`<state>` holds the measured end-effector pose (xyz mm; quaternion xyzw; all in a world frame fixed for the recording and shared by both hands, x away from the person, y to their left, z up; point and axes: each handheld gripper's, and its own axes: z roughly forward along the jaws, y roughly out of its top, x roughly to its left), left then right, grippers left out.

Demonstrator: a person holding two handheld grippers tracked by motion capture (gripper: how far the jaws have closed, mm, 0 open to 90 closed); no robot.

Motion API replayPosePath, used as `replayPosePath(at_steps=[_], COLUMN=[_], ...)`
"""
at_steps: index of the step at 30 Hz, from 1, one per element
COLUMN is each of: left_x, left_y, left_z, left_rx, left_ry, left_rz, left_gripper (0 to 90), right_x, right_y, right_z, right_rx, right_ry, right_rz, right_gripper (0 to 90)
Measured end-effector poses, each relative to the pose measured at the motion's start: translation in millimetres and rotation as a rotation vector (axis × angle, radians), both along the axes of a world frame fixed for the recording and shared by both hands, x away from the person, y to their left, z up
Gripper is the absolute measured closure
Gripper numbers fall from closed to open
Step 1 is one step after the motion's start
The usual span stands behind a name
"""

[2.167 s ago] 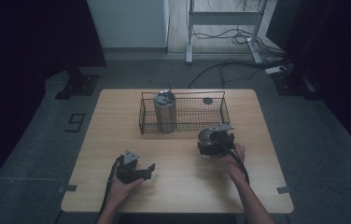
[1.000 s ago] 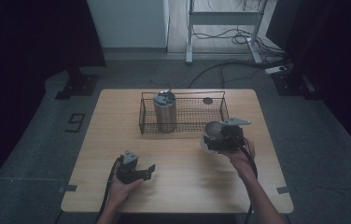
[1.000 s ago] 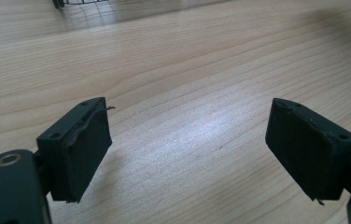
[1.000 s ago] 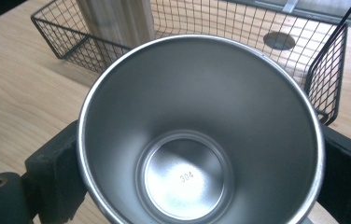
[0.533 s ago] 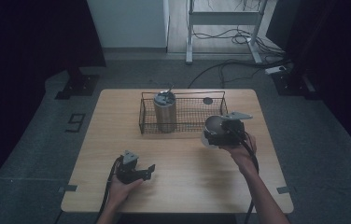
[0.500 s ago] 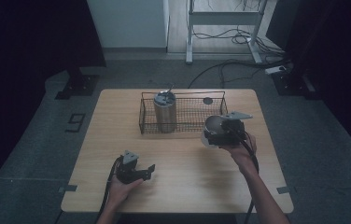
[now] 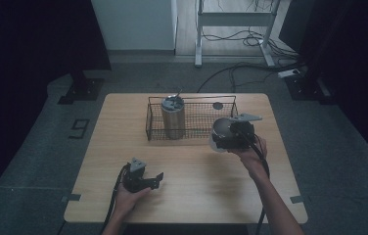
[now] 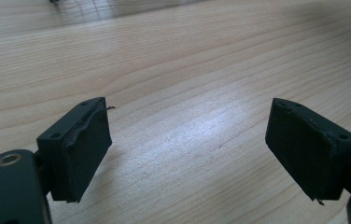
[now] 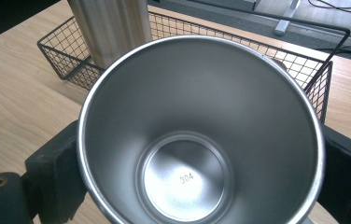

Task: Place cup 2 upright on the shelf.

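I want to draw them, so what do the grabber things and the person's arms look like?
Both are black. The left gripper has two blocky jaws with small screw holes and a brass ring at its base. The right gripper carries a grey three-cornered plate. Black cables trail along the forearms, which are bare, with no sleeves.

A stainless steel cup, plain and shiny, sits clamped between the right tool's black jaws at the centre right of the high view. Its open mouth faces the camera in the right gripper view, empty inside, with "304" stamped on its round bottom.
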<state>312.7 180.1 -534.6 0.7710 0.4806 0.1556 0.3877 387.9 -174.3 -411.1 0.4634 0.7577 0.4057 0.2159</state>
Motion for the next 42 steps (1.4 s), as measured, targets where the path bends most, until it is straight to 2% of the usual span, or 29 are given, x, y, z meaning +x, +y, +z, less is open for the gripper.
replayPosePath(at_steps=[8,20,25,33,42], left_x=[-0.6,-0.2,-0.3,-0.6,-0.5], left_y=[1.3,-1.6,-2.1,0.0,-0.7], left_z=[0.9,1.3,1.0,2.1,2.6], left_rx=[0.009,-0.007,-0.003,-0.015,-0.025], left_ry=[-0.005,-0.004,-0.004,-0.006,-0.006], left_rz=[0.002,-0.003,-0.010,-0.006,-0.011], left_gripper=[14.0,14.2,14.2,14.2,14.2], right_x=[9.7,24.0,31.4,41.5,47.4], right_y=[2.3,8.0,11.9,14.3,11.4], right_z=[1.6,7.6,5.5,5.7,15.0], right_rx=[0.004,0.005,-0.016,-0.016,-0.021], right_ry=[0.011,0.015,0.028,0.039,0.032], right_rz=[-0.006,-0.022,-0.022,-0.037,-0.048], right_gripper=[6.7,6.7,6.7,6.7,6.7])
